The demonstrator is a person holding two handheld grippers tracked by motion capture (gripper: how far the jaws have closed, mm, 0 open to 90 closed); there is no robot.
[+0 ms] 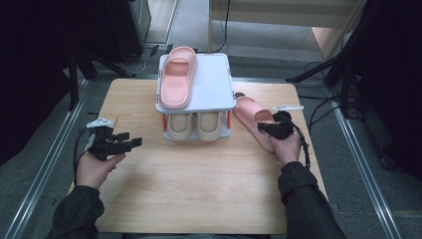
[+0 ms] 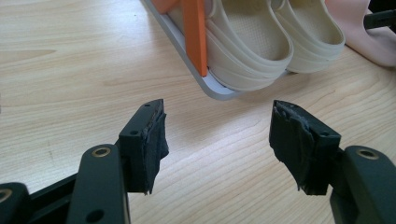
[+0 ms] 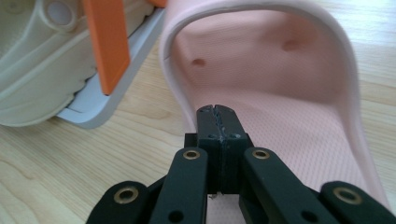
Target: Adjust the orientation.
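Right gripper view: right tongs (image 3: 217, 122) pressed together over the pink slipper's (image 3: 299, 116) footbed, beside the shoe rack (image 1: 211, 89) on the surface (image 1: 199, 179). Left tongs (image 2: 219, 140) spread, empty.

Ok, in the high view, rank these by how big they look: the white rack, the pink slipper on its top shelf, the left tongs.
1. White rack
2. Pink slipper on its top shelf
3. Left tongs, clearly the smallest, though nearer the camera.

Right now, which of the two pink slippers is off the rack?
The pink slipper on the table, right of the rack, by the right gripper. The other pink slipper lies on the rack's top shelf.
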